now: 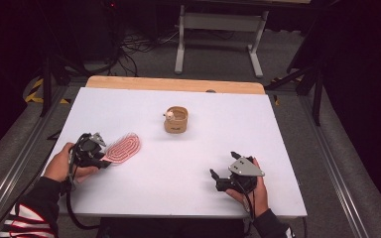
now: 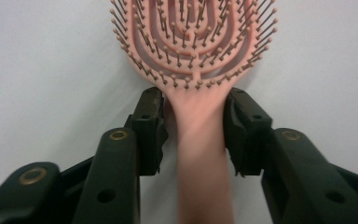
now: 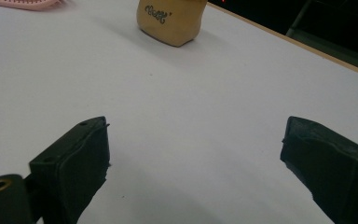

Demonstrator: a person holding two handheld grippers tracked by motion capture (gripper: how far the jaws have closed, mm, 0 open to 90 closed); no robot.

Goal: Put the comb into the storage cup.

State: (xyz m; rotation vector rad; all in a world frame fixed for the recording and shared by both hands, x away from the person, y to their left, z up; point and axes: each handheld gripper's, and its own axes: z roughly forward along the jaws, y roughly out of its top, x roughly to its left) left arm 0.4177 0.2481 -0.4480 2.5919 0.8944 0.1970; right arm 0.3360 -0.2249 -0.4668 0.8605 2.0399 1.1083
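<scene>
The left gripper (image 2: 193,128) clamps the neck of the pink hairbrush (image 2: 193,42), which lies bristles-up at the white table's (image 1: 178,168) left side, giving control near the head. The right gripper (image 3: 193,163) rests with jaws wide apart and empty, facing the tan pouch (image 1: 177,120). Grey floor and dark surroundings lie beyond

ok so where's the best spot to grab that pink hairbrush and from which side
Grip the pink hairbrush by its narrow handle, just below the bristled head, coming in along the handle end. The handle fits between the jaws; the head is wide and spiky. The left hand-held gripper already straddles it there.
</scene>
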